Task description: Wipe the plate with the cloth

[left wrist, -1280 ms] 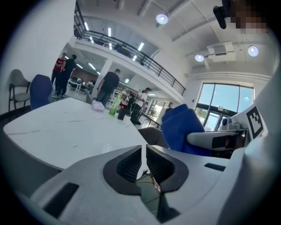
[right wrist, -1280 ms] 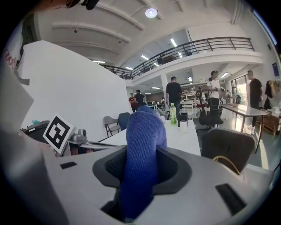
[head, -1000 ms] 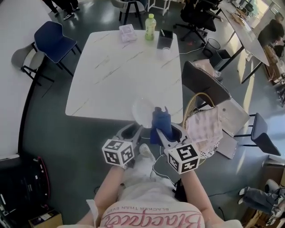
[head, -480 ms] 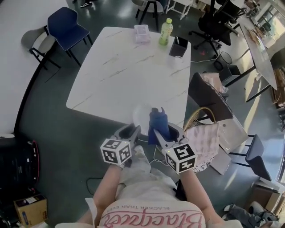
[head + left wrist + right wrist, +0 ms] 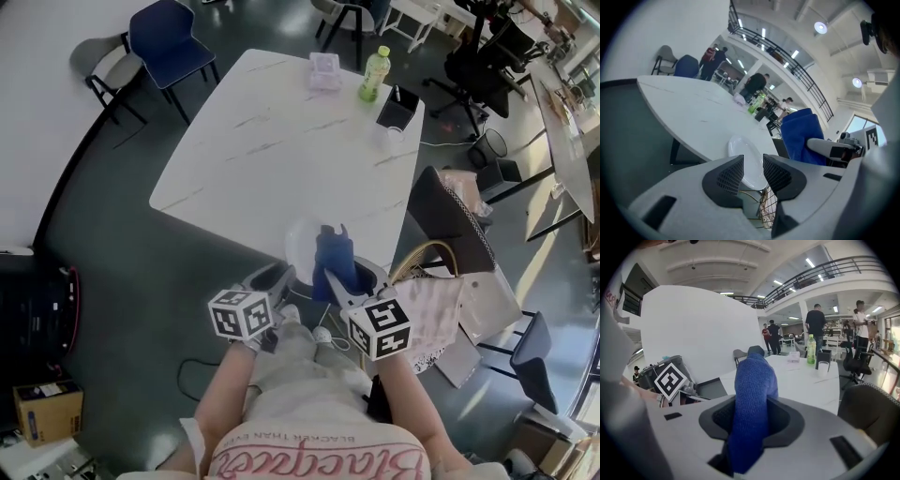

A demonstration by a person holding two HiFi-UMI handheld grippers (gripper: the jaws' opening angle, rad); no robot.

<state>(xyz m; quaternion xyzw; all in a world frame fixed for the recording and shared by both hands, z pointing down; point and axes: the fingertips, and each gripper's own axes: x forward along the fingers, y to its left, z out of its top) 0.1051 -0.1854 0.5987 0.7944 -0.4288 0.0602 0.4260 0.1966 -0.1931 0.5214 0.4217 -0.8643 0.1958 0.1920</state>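
Observation:
A white plate [image 5: 302, 246] lies at the near edge of the white marble table [image 5: 281, 141], its rim reaching past the edge. My left gripper [image 5: 278, 275] is just in front of it. In the left gripper view the plate [image 5: 745, 157] shows through the narrow gap of the left gripper [image 5: 753, 173]; the pads do not press on it. My right gripper [image 5: 349, 277] is shut on a folded blue cloth [image 5: 335, 258], which stands up beside the plate's right rim. In the right gripper view the cloth [image 5: 752, 390] fills the right gripper [image 5: 752, 427].
At the table's far end stand a green bottle [image 5: 373, 61], a black box [image 5: 397, 105], a clear container [image 5: 324, 69] and a cup [image 5: 390, 136]. A dark chair [image 5: 448, 220] and a wicker basket with a pale cloth [image 5: 431, 300] are to the right. A blue chair [image 5: 171, 33] stands far left.
The head view has swung, so the table sits higher and further right in the picture. Both grippers have sunk slightly at the table's near edge; the cloth stays in the right one.

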